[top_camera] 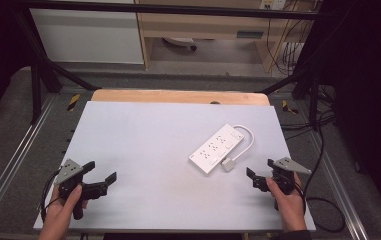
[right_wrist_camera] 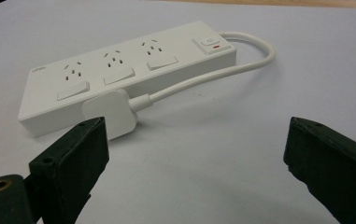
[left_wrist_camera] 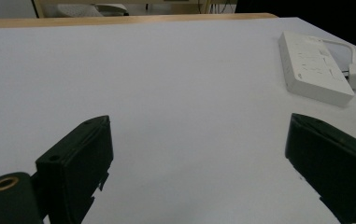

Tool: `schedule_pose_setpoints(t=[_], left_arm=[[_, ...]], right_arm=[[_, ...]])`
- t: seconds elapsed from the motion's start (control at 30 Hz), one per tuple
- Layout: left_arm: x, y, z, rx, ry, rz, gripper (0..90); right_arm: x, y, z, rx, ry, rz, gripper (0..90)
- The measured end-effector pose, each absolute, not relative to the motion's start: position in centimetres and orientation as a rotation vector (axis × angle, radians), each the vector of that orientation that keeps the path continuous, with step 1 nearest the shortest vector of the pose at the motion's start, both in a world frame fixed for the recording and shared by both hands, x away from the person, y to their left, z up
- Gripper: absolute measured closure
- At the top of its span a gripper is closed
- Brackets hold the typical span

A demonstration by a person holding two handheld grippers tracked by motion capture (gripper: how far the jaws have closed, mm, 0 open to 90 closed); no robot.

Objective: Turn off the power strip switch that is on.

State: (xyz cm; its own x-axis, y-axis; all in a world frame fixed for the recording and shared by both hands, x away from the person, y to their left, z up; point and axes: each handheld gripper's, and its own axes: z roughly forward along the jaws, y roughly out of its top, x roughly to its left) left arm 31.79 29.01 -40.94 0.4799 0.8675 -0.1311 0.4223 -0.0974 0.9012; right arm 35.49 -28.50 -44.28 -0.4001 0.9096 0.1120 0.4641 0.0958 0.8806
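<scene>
Resting near the front left corner of the white table point(top_camera: 143, 130), the left gripper point(top_camera: 100, 176) is held in the person's left hand point(top_camera: 63, 207), its jaws spread wide with nothing between them. In the left gripper view the jaws frame bare tabletop, and the power strip point(left_wrist_camera: 313, 67) lies well apart, up at the right. Toward the middle right of the table, the white power strip point(top_camera: 216, 148) lies flat and at an angle, sockets up. Its cord point(top_camera: 248, 137) loops out from the far end and curls back to the plug point(top_camera: 228, 165), which lies just beside the strip's near end. At the front right, the right gripper point(top_camera: 259, 172), held in the right hand point(top_camera: 288, 200), is also wide open and holding nothing. In the right gripper view the plug point(right_wrist_camera: 110, 112) sits near its left jaw, apart from it.
</scene>
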Motion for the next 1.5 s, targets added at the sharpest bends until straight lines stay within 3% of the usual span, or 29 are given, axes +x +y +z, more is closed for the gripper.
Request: schedule_pose_setpoints(t=[0.63, 1.5], left_arm=[[31.8, 28.6, -41.1, 1.742, 1.095, 0.541, 7.4], [31.8, 28.4, -41.4, 1.761, 1.095, 0.516, 6.9]], right_arm=[[35.5, -28.7, -42.7, 1.346, 1.89, 1.287, 6.7], [38.3, -28.0, -39.0, 1.256, 1.831, 1.29, 3.6]])
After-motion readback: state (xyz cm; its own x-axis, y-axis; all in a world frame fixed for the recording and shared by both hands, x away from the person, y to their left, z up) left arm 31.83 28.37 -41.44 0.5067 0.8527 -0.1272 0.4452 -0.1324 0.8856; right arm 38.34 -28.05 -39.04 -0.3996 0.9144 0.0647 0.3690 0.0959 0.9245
